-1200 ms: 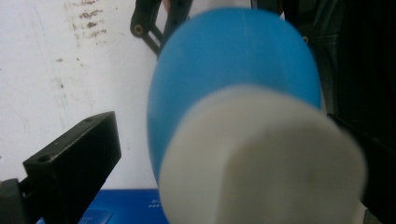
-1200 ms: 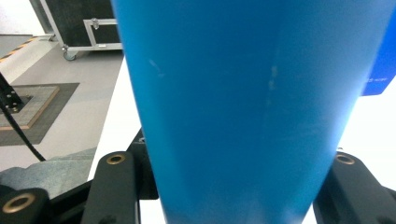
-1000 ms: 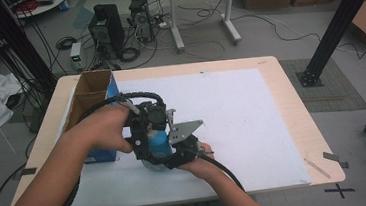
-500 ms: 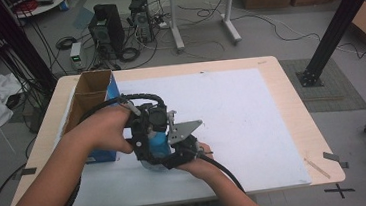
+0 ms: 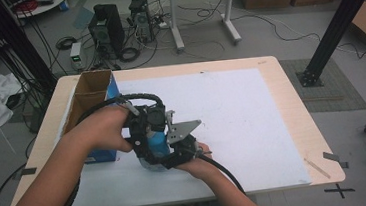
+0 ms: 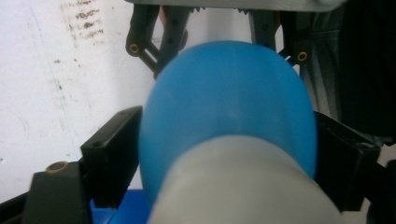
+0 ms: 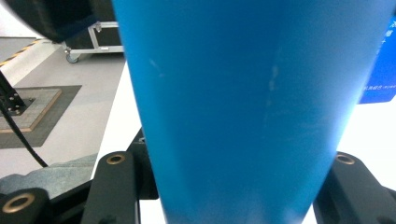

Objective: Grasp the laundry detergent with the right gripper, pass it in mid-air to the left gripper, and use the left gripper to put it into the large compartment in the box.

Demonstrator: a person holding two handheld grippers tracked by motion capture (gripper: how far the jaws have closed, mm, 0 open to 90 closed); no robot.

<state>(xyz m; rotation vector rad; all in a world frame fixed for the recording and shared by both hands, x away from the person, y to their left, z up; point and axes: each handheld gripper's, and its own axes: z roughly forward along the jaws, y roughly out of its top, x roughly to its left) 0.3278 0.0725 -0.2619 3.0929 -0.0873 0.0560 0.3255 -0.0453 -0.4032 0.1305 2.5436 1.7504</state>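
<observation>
1. The right gripper (image 5: 177,151) clamps its fingers (image 7: 116,186) on the blue bottle (image 5: 158,141).
2. The left gripper (image 5: 145,129) grips the same bottle with its fingers (image 6: 112,154).
3. The bottle stands on the white tabletop (image 5: 231,109), beside the cardboard box (image 5: 90,98).

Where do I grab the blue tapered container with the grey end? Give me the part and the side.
Grip the blue tapered plastic container across its straight, smooth wall, one jaw on each opposite side, coming in square to its long axis. Probably avoid the rounded shoulder beside the grey end: it curves away, so jaws could slide off.
</observation>
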